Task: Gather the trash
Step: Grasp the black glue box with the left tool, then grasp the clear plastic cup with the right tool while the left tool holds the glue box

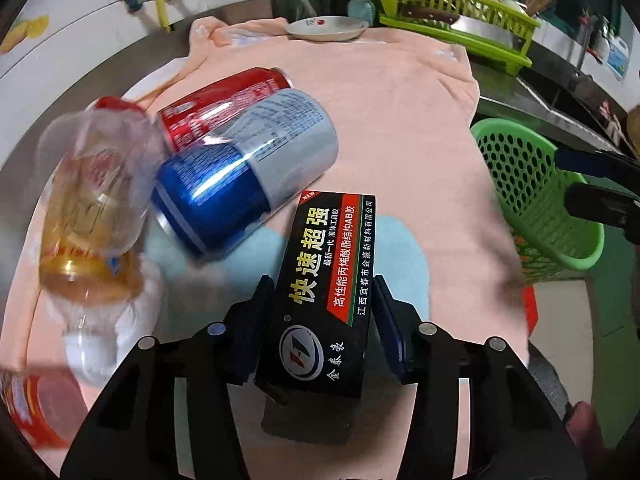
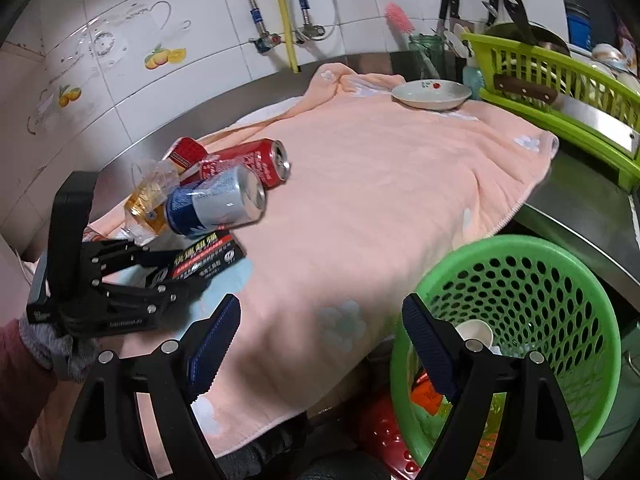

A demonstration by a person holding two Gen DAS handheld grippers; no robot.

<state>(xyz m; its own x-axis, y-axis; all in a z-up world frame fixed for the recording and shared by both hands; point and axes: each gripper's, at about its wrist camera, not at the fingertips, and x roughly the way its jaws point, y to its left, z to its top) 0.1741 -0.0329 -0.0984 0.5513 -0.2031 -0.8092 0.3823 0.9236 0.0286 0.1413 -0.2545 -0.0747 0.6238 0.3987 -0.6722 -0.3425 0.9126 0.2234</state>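
A: What takes up most of the counter?

B: A pink towel (image 2: 380, 200), spread over the steel top below the tiled wall. A white dish (image 2: 431, 95) sits at its far edge, and a lime rack (image 2: 560, 92) stands just beside that, with a cleaver (image 2: 560, 102) lying along its front.

A: And the bin?

B: A green basket (image 2: 520, 320) with a perforated wall, off the towel's near right corner and lower than the counter. A paper cup and bits of wrapper lie inside it.

A: Where is the trash?

B: On the towel's left part. A clear bottle (image 1: 92, 208) with a yellow label lies blurred at the far left. A blue can (image 1: 244, 172) lies on its side, touching a red can (image 1: 224, 104) behind it. A black box (image 1: 324, 280) with yellow lettering lies nearest, just in front of the blue can.

A: What has the left gripper (image 1: 320, 320) got?

B: The black box sits between its fingers. The left pad is against the box's edge; the right pad is right beside the other edge, and I cannot tell whether it presses.

A: The right gripper (image 2: 320, 332)?

B: Its fingers stand wide apart with nothing between them, over the towel's near edge, one finger in front of the basket rim.
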